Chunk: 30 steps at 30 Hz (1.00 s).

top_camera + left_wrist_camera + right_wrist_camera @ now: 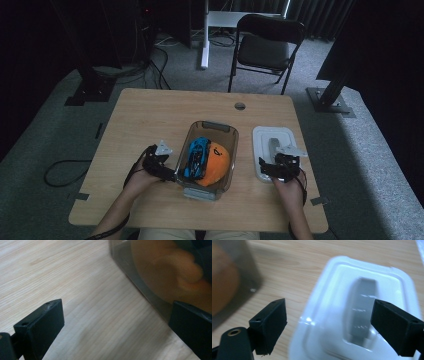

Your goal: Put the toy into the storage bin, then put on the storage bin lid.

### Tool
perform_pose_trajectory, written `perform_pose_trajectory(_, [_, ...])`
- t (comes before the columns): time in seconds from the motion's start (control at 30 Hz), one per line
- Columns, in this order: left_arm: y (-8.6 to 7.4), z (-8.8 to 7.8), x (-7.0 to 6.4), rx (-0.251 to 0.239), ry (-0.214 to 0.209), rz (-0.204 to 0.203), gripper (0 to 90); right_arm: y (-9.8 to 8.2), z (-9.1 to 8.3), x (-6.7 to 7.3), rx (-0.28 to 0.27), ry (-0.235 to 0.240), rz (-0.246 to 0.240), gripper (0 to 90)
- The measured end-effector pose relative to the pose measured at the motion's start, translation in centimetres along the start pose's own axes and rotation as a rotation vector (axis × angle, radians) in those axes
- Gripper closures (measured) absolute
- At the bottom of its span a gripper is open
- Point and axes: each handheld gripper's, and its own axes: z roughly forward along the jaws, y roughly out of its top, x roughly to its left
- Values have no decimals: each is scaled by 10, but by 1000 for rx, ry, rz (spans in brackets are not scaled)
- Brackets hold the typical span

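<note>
Both my grippers sit wide open: left gripper [167,172] beside the clear bin [227,165], right gripper [267,166] over the white lid [260,137], lower right.

Clear smoky bin [227,132] holding blue and orange toys, white lid [263,136] flat beside it on table

Count: 1 worktop [150,120], centre frame. On it: 1 clear bin [210,131] at centre, 1 white lid [272,135] right of it. In the bin: 1 blue toy car [196,156], 1 orange cap [217,162]. 2 grippers: left gripper [172,176], right gripper [265,166]. 1 folding chair [265,45], top of frame.
</note>
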Motion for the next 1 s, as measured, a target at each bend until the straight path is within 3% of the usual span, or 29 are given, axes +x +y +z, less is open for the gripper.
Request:
perform_pose_trajectory(0.27, [4, 3, -14, 10, -18, 38, 11, -8, 7, -21, 47, -46, 54, 135])
perform_pose_trajectory(1.0, [12, 14, -46, 17, -95, 90, 11, -11, 36, -37, 103, -58, 100, 216])
